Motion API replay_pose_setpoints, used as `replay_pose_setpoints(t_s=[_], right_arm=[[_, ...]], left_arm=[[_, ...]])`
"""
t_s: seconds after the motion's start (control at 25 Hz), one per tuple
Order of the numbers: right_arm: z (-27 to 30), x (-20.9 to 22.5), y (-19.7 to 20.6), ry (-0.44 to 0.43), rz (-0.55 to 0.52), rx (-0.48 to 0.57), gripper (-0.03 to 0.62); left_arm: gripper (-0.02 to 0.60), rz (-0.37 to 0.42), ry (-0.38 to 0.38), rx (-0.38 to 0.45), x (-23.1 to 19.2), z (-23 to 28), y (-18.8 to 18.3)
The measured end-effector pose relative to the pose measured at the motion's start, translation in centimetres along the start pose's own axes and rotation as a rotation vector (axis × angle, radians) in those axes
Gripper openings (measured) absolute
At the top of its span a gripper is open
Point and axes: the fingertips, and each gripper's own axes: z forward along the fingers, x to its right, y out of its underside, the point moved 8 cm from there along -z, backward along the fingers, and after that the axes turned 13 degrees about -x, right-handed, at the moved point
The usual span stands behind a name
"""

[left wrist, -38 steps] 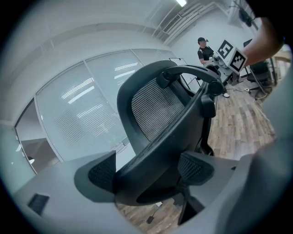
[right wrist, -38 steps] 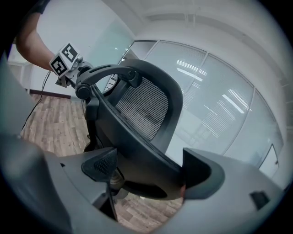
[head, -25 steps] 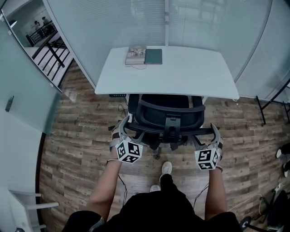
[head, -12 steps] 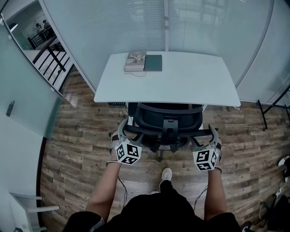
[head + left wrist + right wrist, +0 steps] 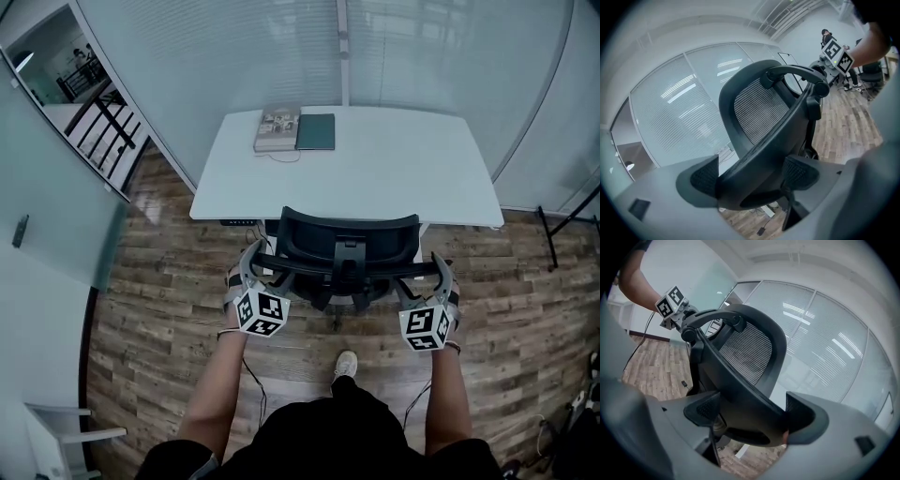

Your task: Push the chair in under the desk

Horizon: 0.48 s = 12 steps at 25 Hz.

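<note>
Wood floor, white desk ahead. Wheeled chair likely rolls easily, frame stiff. Left hand-held gripper and right hand-held gripper each clamp backrest edge.

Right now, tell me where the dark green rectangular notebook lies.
In the head view the dark green notebook lies flat on the white desk, toward its far left corner, just right of a pale book, beyond the black mesh chair.

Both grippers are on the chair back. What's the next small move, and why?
Probably push the chair straight forward a touch: left gripper and right gripper clamp the two ends of the backrest frame, and the chair's base shows on the floor short of the desk.
</note>
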Motion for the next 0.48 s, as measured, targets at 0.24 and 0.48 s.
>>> replay_pose_setpoints(t_s=[0.24, 0.48], right_arm=[[5.7, 2.1, -0.9, -0.026, -0.009, -0.005, 0.433], [9.1, 4.3, -2.5, -0.04, -0.005, -0.015, 0.433]], left_arm=[[0.43, -0.007, -0.009, -0.016, -1.3, 4.8, -1.2], [0.43, -0.01, 0.004, -0.031, -3.4, 8.1, -3.1]])
